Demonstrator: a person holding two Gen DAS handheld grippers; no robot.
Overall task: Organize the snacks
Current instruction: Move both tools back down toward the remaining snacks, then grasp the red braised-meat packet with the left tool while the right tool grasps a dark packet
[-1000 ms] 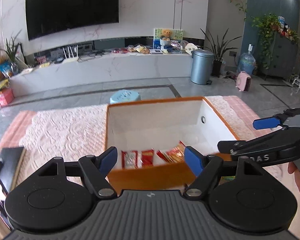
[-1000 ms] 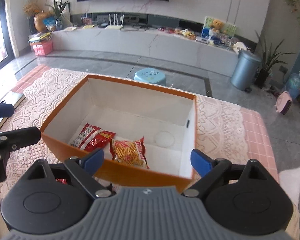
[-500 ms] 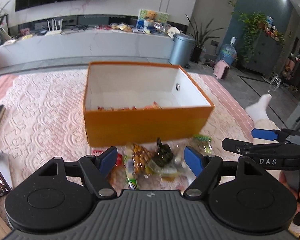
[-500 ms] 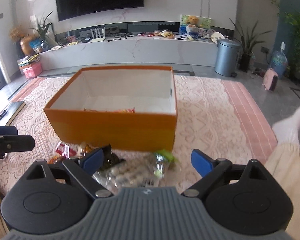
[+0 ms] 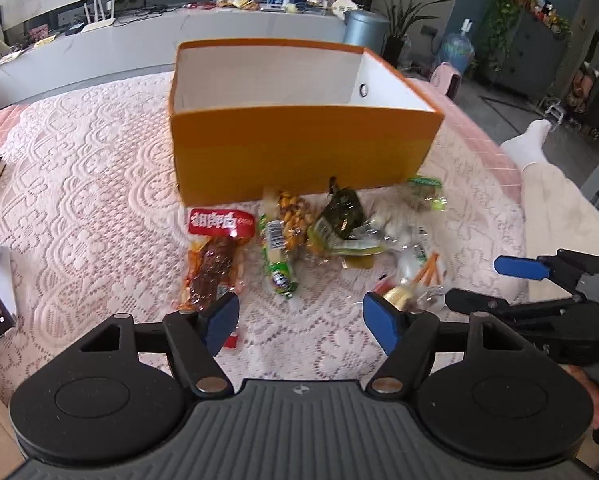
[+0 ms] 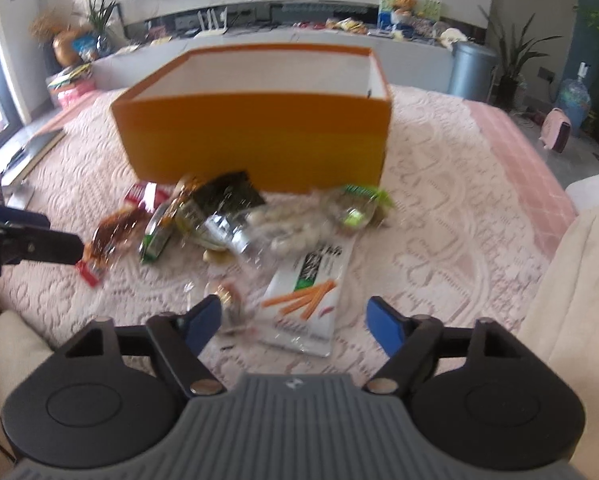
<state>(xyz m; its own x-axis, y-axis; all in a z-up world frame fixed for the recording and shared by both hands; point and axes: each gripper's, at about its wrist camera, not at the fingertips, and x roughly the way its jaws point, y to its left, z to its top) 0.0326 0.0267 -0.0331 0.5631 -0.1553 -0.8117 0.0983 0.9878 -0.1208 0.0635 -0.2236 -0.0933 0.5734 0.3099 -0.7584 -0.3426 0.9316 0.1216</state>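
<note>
Orange box (image 5: 299, 152) sits on lace-covered surface (image 5: 79, 184); snack packets (image 5: 299, 232) scattered just before its near wall. Left claw (image 5: 299, 318) and right claw (image 6: 295, 320) hover over the pile, jaws apart and closing, nothing gripped; white carrot-stick packet (image 6: 311, 292) lies between the right claw's jaws.

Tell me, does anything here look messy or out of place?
Yes. The snack packets lie in a loose, overlapping heap on the lace cloth in front of the orange box, not inside it. Some packets sit crooked. Nothing looks torn or spilled, though the right view is blurred.
</note>
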